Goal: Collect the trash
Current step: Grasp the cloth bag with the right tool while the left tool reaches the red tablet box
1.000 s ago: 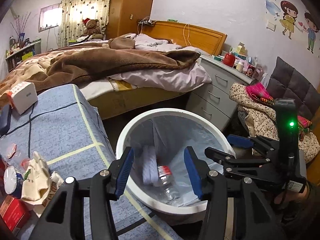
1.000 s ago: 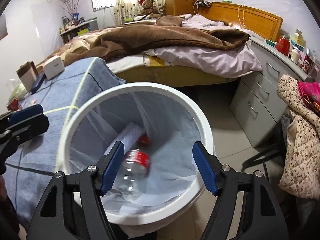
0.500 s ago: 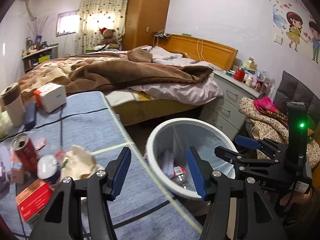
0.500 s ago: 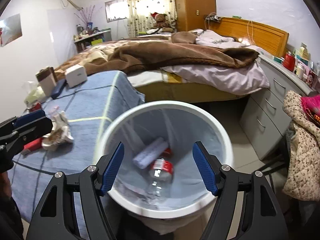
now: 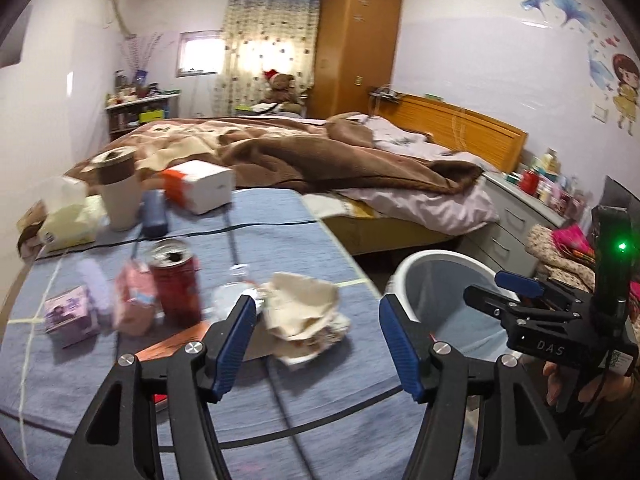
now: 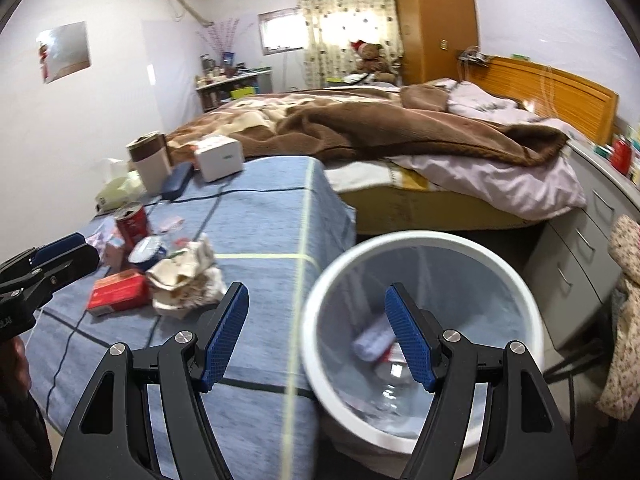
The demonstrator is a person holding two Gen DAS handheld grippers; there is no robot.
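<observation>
Left gripper (image 5: 318, 344) jaws just opening, empty, above crumpled paper (image 5: 304, 322); right gripper (image 6: 316, 338) wide, empty, beside white bin (image 6: 420, 432)

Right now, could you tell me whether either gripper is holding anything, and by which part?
Nothing is held: the left gripper, whose jaws have just been opening, and the right gripper are both empty.

Left hand-held gripper (image 5: 318, 344), from bin (image 5: 404, 280) to table (image 5: 300, 248), wider.

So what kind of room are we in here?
Almost certainly a lived-in bedroom: an unmade bed with a wooden headboard, a tall wardrobe, and a teddy bear by the curtained window.
</observation>
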